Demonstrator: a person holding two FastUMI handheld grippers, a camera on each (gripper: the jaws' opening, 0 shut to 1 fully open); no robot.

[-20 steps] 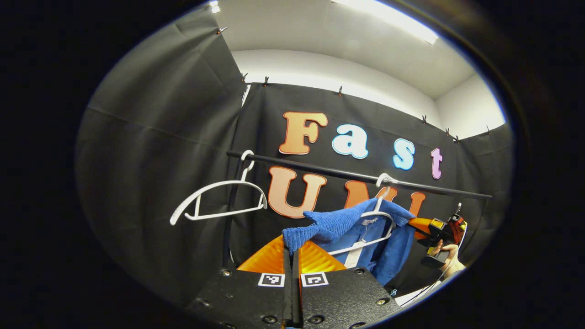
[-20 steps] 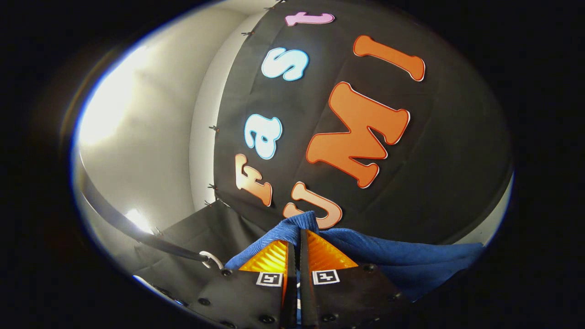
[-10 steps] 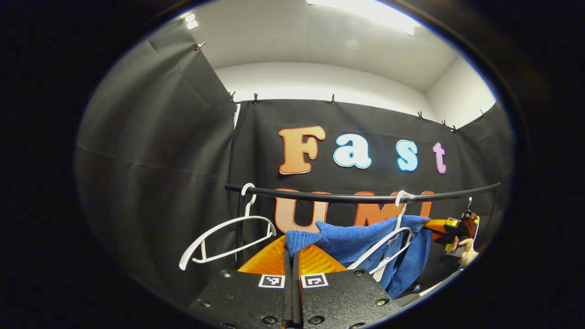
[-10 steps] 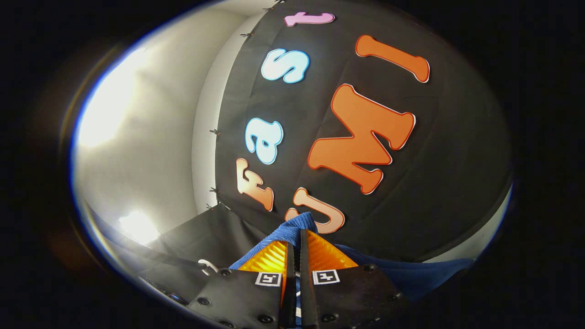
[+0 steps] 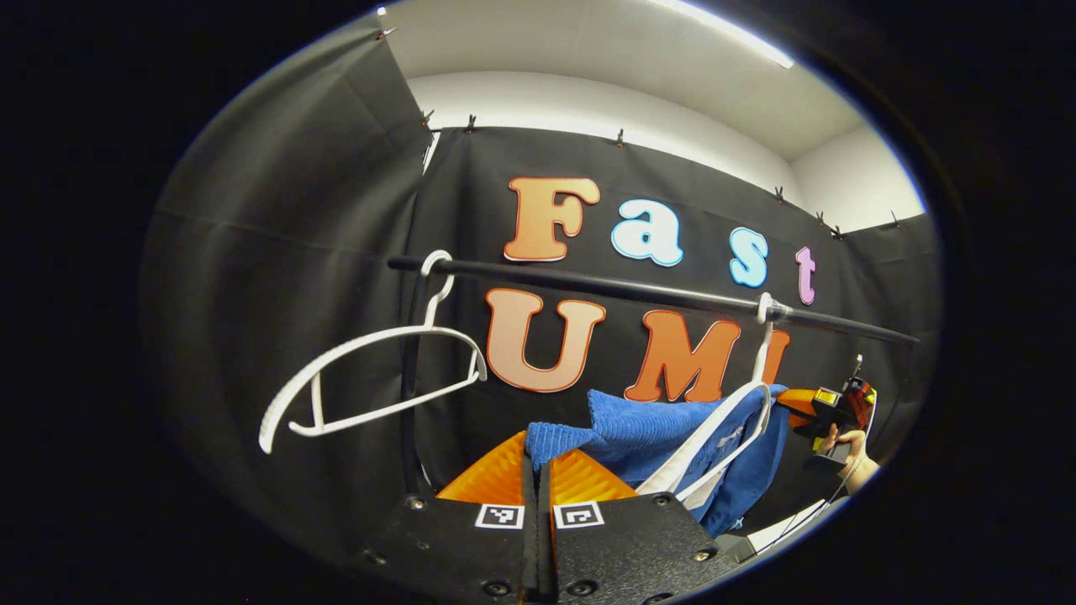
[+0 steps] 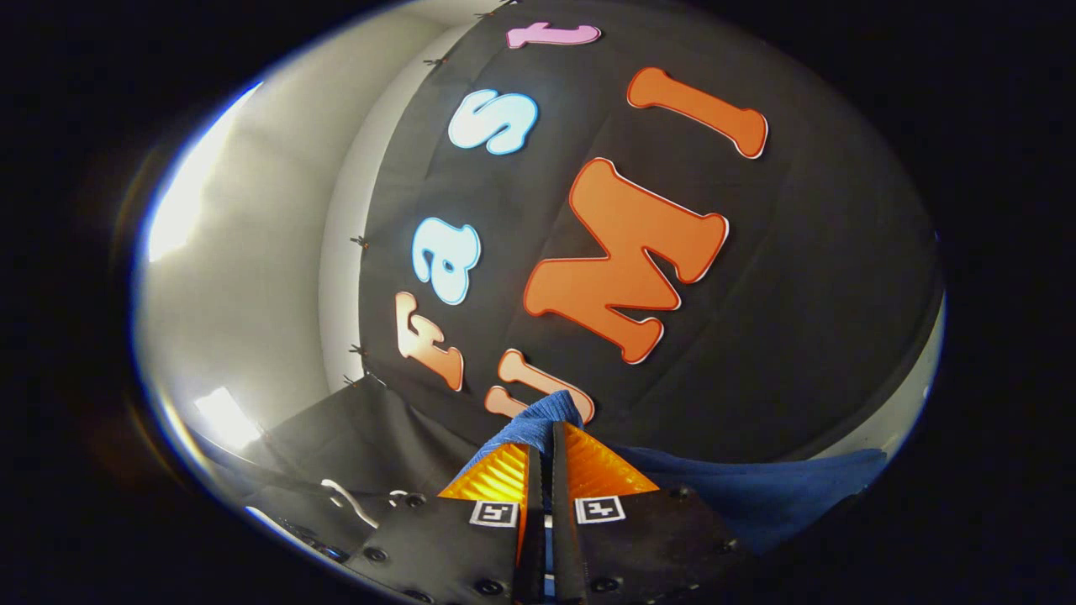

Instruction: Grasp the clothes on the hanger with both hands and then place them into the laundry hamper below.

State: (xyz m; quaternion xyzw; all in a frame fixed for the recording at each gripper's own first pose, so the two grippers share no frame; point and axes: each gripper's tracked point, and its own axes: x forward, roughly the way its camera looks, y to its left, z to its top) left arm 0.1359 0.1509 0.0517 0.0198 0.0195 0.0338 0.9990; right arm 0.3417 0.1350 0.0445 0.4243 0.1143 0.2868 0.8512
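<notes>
Pinching the blue garment (image 5: 647,424) at both ends, left claw (image 5: 538,458) and right claw (image 6: 551,445) lift it off the white hanger (image 5: 723,420); lowering into the hamper likely comes next.

A black rail (image 5: 639,290) ran across the booth in the left gripper view, barring any straight lift. Two white hangers hung from it: an empty hanger (image 5: 361,378) at its left end, and a second hanger (image 5: 723,428) tangled in the blue garment (image 5: 647,428) near the right. Between them the space under the rail lay open. The rail's upright post (image 5: 409,395) stood just behind the empty hanger. Black cloth walls (image 5: 286,252) closed in the back and left side.
</notes>
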